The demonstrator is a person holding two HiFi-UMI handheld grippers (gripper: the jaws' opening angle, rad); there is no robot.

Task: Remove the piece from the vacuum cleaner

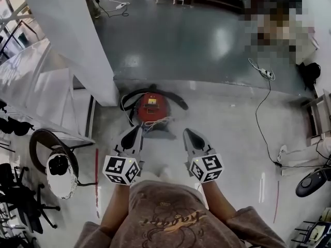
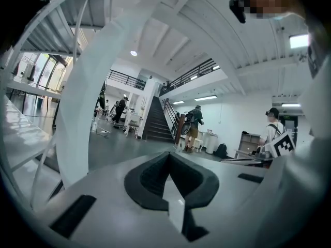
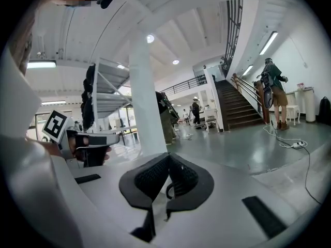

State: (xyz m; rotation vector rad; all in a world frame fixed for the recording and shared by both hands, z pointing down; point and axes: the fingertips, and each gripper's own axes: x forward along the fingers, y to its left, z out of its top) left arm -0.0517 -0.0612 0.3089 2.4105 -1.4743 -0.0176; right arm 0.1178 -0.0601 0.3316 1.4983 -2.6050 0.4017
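Observation:
The red vacuum cleaner [image 1: 152,107] stands on the floor ahead of me, with a black hose [image 1: 177,98] curling round its back and a pale cord looped at its front. My left gripper [image 1: 138,129] hovers just short of its near left side, jaws shut and empty. My right gripper [image 1: 186,133] is held level with it, a little to the right of the cleaner, also shut with nothing in it. Both gripper views look out level across the hall, so the cleaner does not show there. In them the left gripper [image 2: 168,157] and the right gripper [image 3: 167,159] each show dark pads pressed together.
A thick white pillar [image 1: 70,35] and a white staircase [image 1: 36,81] stand close on the left. Office chairs [image 1: 20,190] and a round stand [image 1: 61,173] crowd the lower left. A power strip [image 1: 266,74] with its cable lies at right. People walk far off by the dark stairs [image 2: 155,120].

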